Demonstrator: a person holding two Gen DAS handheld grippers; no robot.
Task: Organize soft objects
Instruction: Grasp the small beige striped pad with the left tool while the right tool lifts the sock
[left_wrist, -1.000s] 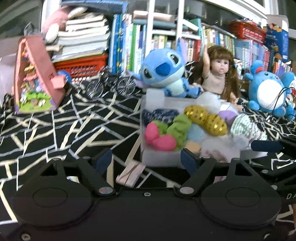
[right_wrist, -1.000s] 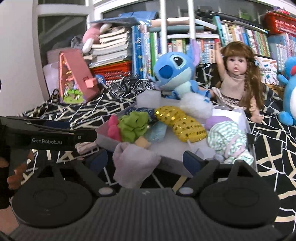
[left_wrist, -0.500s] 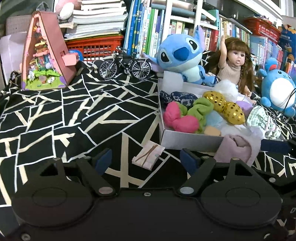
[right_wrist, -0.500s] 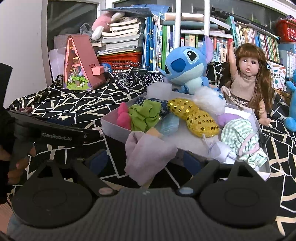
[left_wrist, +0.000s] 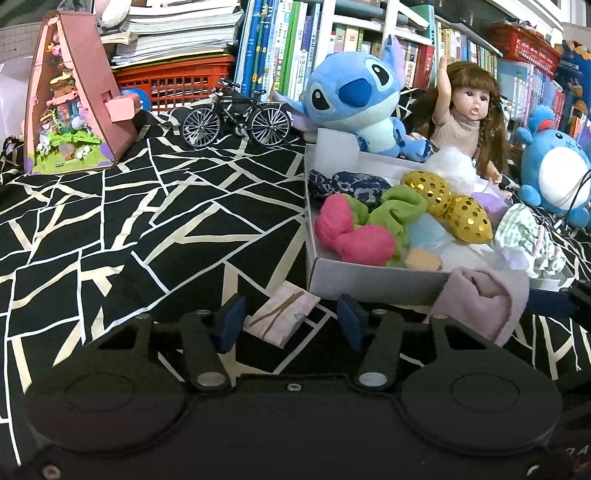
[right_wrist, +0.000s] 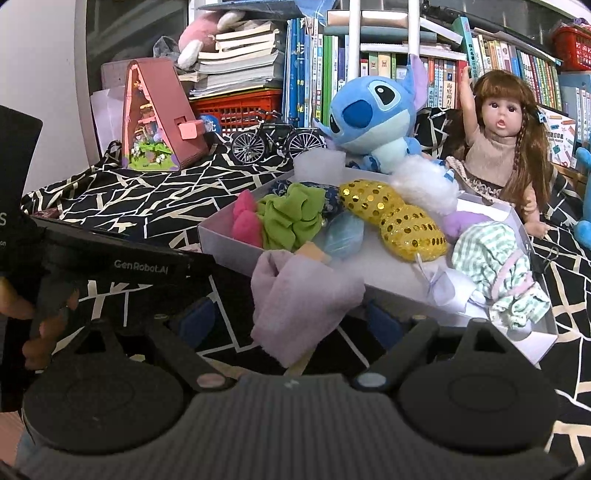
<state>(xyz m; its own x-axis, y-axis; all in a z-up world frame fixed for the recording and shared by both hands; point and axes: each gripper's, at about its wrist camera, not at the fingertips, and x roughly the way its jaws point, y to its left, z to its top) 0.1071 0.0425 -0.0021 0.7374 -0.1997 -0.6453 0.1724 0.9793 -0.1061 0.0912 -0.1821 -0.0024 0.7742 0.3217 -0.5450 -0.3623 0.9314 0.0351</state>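
A white box (left_wrist: 369, 282) (right_wrist: 221, 236) on the black patterned cloth holds several soft things: pink and green scrunchies (left_wrist: 354, 236), a gold sequin bow (right_wrist: 391, 218), a checked cloth (right_wrist: 495, 266). A mauve cloth (right_wrist: 295, 295) (left_wrist: 484, 299) hangs over the box's near wall, between the open fingers of my right gripper (right_wrist: 288, 321). My left gripper (left_wrist: 291, 321) is open and empty; a small folded pink pad (left_wrist: 282, 317) lies on the cloth between its fingers.
Behind the box sit a blue Stitch plush (left_wrist: 354, 96), a doll (left_wrist: 465, 122) and a blue round plush (left_wrist: 554, 173). A toy bicycle (left_wrist: 236, 118), a pink toy house (left_wrist: 74, 107), a red basket and bookshelves stand at the back.
Both grippers have pulled back and risen from the box. The mauve cloth now hangs over the box's near wall. The pink pad has come between my left fingers.
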